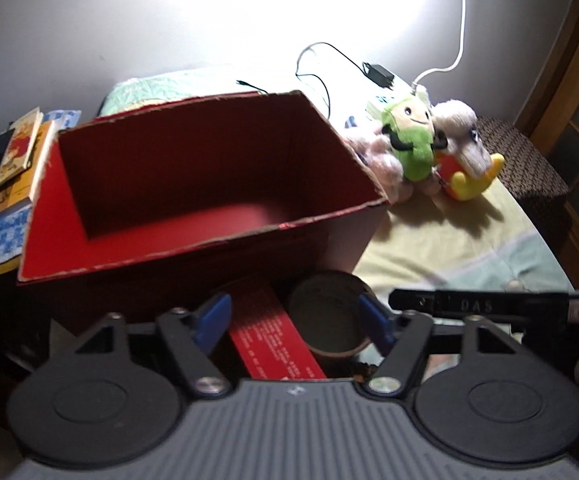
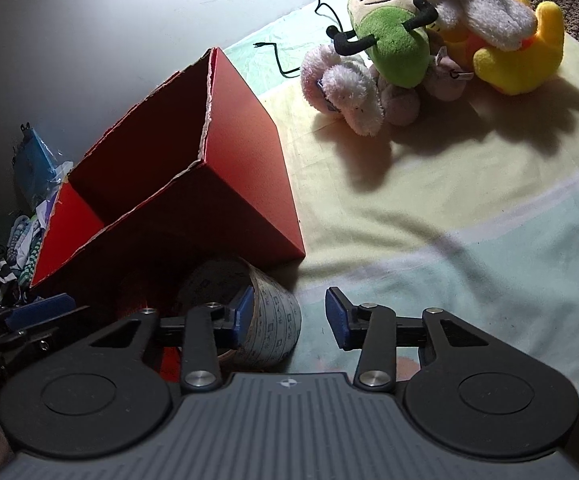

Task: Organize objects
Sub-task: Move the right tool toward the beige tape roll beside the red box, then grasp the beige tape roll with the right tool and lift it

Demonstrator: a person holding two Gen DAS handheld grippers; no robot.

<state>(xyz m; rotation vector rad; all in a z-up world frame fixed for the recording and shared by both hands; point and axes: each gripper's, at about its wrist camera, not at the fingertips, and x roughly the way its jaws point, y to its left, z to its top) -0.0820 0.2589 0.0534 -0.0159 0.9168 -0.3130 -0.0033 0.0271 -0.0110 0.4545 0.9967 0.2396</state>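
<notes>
**Red box and plush pile on the bed**

We're over a bed (image 2: 429,208) w/ a pale yellow-and-mint sheet, lit hard from a white wall behind. An open red cardboard box (image 1: 193,184) w/ ragged torn rims sits at the bed's left side, nothing visible inside. Just in front of it lies a paper tube (image 2: 265,320), a cylinder on its side, printed wrap. Our left gripper (image 1: 289,320) is spread wide, the tube's open mouth between its blue pads, but we can't tell if they touch. Our right gripper (image 2: 289,316) is also spread, holding nothing; its left pad overlaps the tube's rim. Well beyond, right of the box, is the fuzzy heap: green plush (image 2: 389,36), yellow plush (image 2: 517,60), pinkish-white plush (image 2: 349,88).
</notes>
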